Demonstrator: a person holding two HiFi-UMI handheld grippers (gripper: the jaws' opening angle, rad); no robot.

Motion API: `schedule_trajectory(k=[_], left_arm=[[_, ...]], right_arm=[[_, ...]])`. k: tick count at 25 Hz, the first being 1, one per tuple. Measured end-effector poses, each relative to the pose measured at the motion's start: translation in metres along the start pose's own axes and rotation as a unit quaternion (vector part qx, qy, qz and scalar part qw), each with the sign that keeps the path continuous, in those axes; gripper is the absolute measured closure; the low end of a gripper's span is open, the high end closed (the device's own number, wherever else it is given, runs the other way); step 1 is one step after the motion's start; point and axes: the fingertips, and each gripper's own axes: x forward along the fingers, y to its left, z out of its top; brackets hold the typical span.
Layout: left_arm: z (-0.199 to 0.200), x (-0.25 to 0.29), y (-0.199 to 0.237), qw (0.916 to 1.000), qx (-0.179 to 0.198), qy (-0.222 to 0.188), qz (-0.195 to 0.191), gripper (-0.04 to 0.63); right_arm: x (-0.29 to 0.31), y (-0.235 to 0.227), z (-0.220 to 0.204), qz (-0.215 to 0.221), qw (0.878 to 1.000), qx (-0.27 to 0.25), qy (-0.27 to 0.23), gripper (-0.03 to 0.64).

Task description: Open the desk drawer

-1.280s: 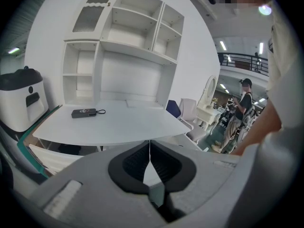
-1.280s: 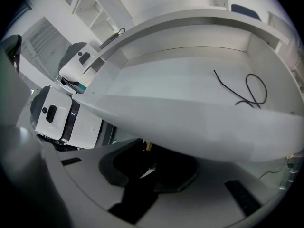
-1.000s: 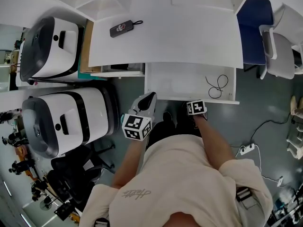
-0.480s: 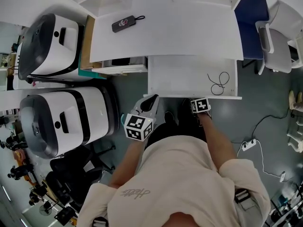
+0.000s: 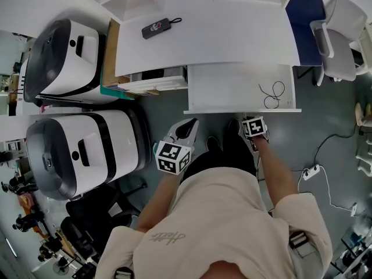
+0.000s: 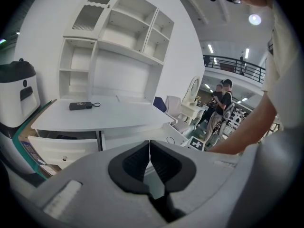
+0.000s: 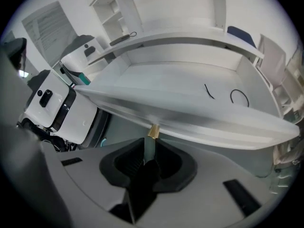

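Note:
The white desk has its drawer pulled out; a thin black cable loop lies inside at the right. My right gripper is at the middle of the drawer's front edge. In the right gripper view its jaws are shut on the small brass-stemmed drawer knob under the drawer front. My left gripper hangs below the drawer's left corner, apart from it; its jaws are shut on nothing.
A black device with a strap lies on the desktop. Two big white-and-black machines stand at the left. An office chair is at the right. A power strip lies on the floor.
The head view has drifted, so the desk sits higher in the picture. The drawer stays out about as far as before. Both grippers keep their places.

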Motion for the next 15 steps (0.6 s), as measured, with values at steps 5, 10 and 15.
schedule_trajectory(k=[5,10,15], left_arm=[[-0.005,-0.008,-0.001,0.9996,0.001,-0.01,-0.025,0.58],[-0.009,-0.007,-0.009,0.9969,0.058,-0.014,-0.051,0.58],[-0.003,-0.007,-0.023,0.9939,0.085,-0.025,-0.065,0.58]], right_arm=[[-0.043,0.023,0.006,0.01,0.998,-0.015,-0.055,0.545],[-0.104,0.05,0.022,0.026,0.989,0.005,-0.148,0.614],[-0.177,0.07,0.039,0.032,0.973,0.018,-0.23,0.615]])
